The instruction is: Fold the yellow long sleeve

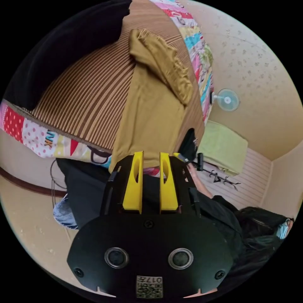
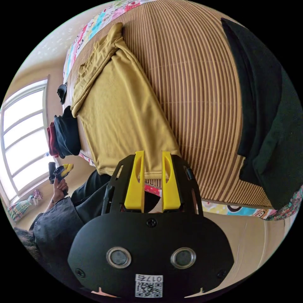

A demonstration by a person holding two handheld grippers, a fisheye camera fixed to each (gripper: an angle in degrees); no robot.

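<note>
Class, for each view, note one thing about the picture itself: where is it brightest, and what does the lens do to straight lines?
Right gripper view: the window is blown out white, and the striped mat has lines that bow outward. Left gripper view: light is even and soft, the mat's stripes curve too, and a black ring frames the fisheye circle.

A bed is seen covered by a brown striped mat [image 2: 195,94], laid over a patchwork sheet [image 1: 31,132] of many colours. Dark bedding [image 2: 268,120] is piled at 3 o'clock in the right gripper view. A bright window [image 2: 22,132] is set at 9 o'clock there. In the left gripper view, a wall fan [image 1: 227,99] is mounted at 2 o'clock on a cream patterned wall [image 1: 258,69], with a green cloth [image 1: 222,146] hung below it.
</note>
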